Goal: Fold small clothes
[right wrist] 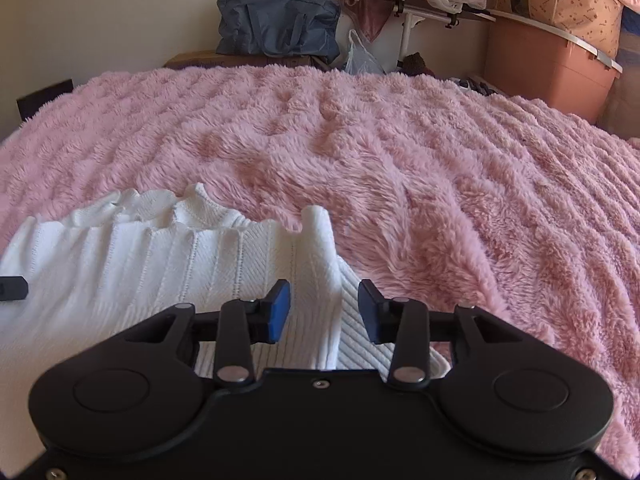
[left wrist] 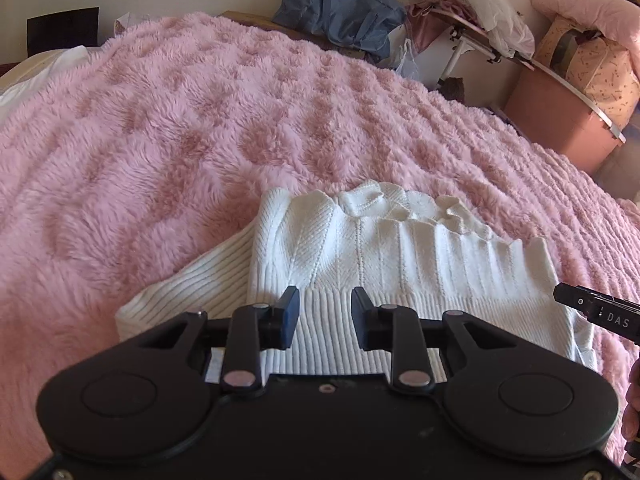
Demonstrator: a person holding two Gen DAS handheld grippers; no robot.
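Note:
A small white knit sweater point(left wrist: 400, 256) lies on the fluffy pink blanket point(left wrist: 200, 128), ruffled collar away from me and ribbed hem toward me. One ribbed sleeve point(left wrist: 180, 292) sticks out at its left. My left gripper point(left wrist: 325, 314) hovers open over the hem, with fabric showing under the gap but not pinched. In the right wrist view the sweater point(right wrist: 160, 256) fills the lower left. My right gripper point(right wrist: 325, 308) stands open over its right side, where a folded ridge and ribbed sleeve point(right wrist: 360, 344) lie. Each view catches the other gripper's tip at its edge.
The pink blanket point(right wrist: 400, 160) covers the whole bed, wide and bare beyond the sweater. Behind the bed stand a blue bag point(right wrist: 276, 24), a pink storage box point(right wrist: 548, 68), a small white table with plastic bags point(left wrist: 480, 12) and patterned bundles point(left wrist: 592, 60).

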